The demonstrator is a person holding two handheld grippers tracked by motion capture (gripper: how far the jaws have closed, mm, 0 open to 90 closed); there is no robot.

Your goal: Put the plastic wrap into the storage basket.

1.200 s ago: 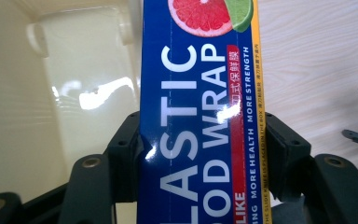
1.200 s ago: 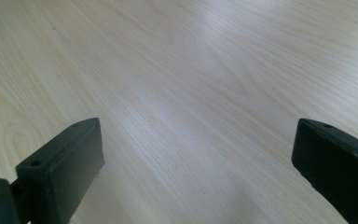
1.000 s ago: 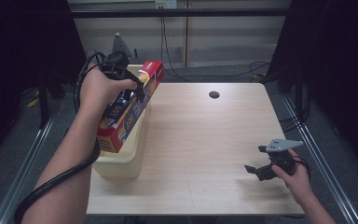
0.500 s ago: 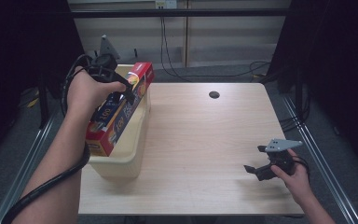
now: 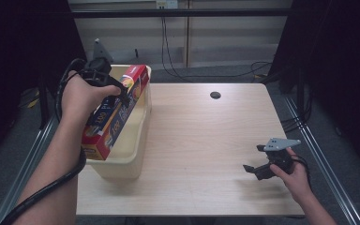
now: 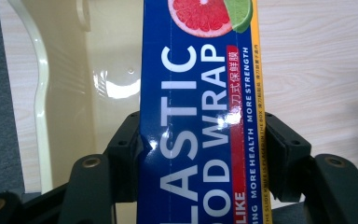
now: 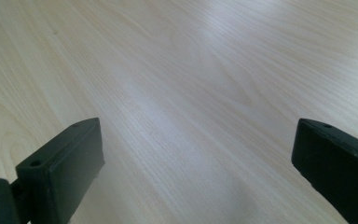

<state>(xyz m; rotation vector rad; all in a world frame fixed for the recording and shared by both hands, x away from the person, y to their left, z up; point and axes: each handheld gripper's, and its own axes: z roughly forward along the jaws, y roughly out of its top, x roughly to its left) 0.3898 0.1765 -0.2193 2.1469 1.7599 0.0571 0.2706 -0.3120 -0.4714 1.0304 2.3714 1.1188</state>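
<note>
1. Two tools are in play; the left tool [image 5: 122, 93], in the upper left of the high view, has its jaws clamped on the long sides of a plastic wrap box [image 5: 115, 115].
2. In the left gripper view, both black pads press flat against the box's blue face [image 6: 198, 140] at mid-frame, the left one denting the cardboard slightly.
3. Printed on that face are white letters reading "PLASTIC" and "WRAP", with a grapefruit slice and a lime wedge at the top edge.
4. Held by the person's left hand [image 5: 77, 96], the box runs slantwise from upper right to lower left in the high view, its red end uppermost.
5. It hangs over a cream plastic bin [image 5: 131, 150] at the left edge of the tabletop [image 5: 201, 140]; the lower end of the box sits by the bin's near left rim, though whether it touches I cannot tell.
6. Glossy inner wall of the bin [image 6: 107, 93] shows to the left of the box in the left gripper view.
7. Over in the lower right of the high view, the right tool [image 5: 255, 171] rests low above the tabletop in the person's right hand [image 5: 295, 176].
8. Its jaws stand wide apart in the right gripper view, with bare pale wood [image 7: 191, 102] between them.
9. Near the top centre of the tabletop sits a small dark round hole [image 5: 215, 95].
</note>
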